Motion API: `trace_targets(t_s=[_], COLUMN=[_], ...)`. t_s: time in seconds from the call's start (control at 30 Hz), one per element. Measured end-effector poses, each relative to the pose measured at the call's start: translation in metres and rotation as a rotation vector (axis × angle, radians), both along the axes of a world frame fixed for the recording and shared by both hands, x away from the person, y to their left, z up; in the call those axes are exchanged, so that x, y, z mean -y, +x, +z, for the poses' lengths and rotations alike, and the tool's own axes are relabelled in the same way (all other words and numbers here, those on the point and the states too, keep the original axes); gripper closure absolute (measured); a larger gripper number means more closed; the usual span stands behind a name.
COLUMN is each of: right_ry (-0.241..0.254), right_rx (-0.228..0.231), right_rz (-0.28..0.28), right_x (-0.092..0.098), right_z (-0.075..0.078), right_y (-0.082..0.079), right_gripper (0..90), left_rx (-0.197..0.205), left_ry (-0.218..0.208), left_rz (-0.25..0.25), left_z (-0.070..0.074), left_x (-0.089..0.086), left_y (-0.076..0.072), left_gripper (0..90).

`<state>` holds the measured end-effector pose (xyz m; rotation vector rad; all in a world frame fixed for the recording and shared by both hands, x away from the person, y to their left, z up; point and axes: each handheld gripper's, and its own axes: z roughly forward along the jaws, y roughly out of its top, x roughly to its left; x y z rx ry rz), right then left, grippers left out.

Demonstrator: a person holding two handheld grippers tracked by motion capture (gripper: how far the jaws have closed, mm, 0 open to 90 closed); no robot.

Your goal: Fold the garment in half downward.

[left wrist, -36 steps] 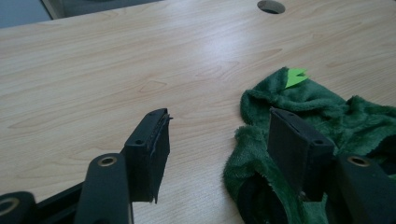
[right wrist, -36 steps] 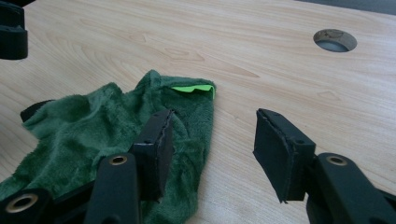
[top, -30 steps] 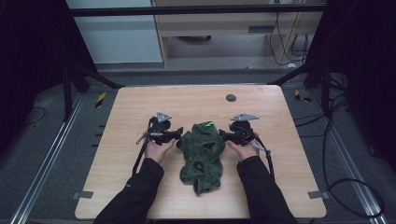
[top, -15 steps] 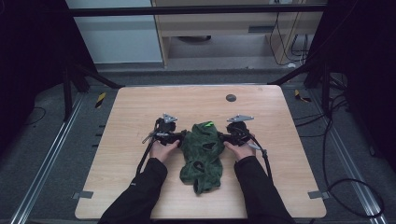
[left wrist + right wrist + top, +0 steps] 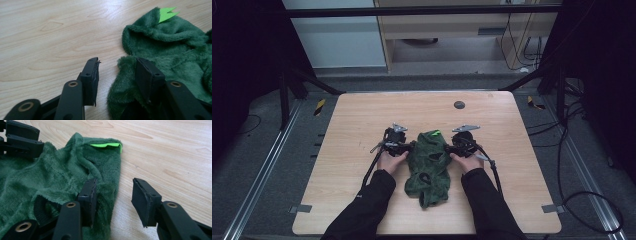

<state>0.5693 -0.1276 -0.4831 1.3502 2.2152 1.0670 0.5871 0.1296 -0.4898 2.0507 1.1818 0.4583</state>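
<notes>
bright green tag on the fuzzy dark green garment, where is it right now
In the high view the bright green tag sits at the fuzzy dark green garment's far edge, midway between left gripper and right gripper.

garment (image 5: 429,160) on table (image 5: 352,120), between grippers

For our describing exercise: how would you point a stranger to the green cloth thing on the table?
Start at the pale wooden table. Near its middle, between the person's two hands, lies a crumpled dark green fleece garment. It is the only soft, fuzzy thing there, with a bright lime tag at its far edge.
</notes>
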Motion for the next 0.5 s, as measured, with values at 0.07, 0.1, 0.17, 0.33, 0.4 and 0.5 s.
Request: trace_targets(t_s=[0.07,0.1,0.17,0.33,0.4,0.5], right_ry=[-0.001,-0.001,-0.012,-0.025,-0.028,-0.033], right_rx=[-0.007,-0.007,-0.019,-0.039,-0.041,-0.051], right_rz=[0.000,0.000,0.006,0.014,0.016,0.017], right_x=[0.000,0.000,-0.002,-0.005,-0.005,-0.006], right_z=[-0.001,-0.001,-0.004,-0.009,-0.009,-0.011], right_y=[0.000,0.000,0.001,0.001,0.002,0.002], right_gripper=[56.5,56.5,58.4,62.6,63.5,64.8], left_rx=[-0.005,-0.010,-0.017,-0.023,-0.026,-0.024], left_ry=[-0.002,-0.002,-0.005,-0.004,-0.007,-0.010], left_rz=[-0.001,-0.002,-0.013,-0.022,-0.024,-0.029], left_z=[-0.001,-0.002,-0.004,-0.006,-0.006,-0.007], left_x=[0.000,0.001,0.001,0.003,0.004,0.004], left_y=[0.000,0.001,0.000,-0.001,-0.002,-0.002], left_gripper=[54.8,54.8,58.7,64.3,66.7,70.0])
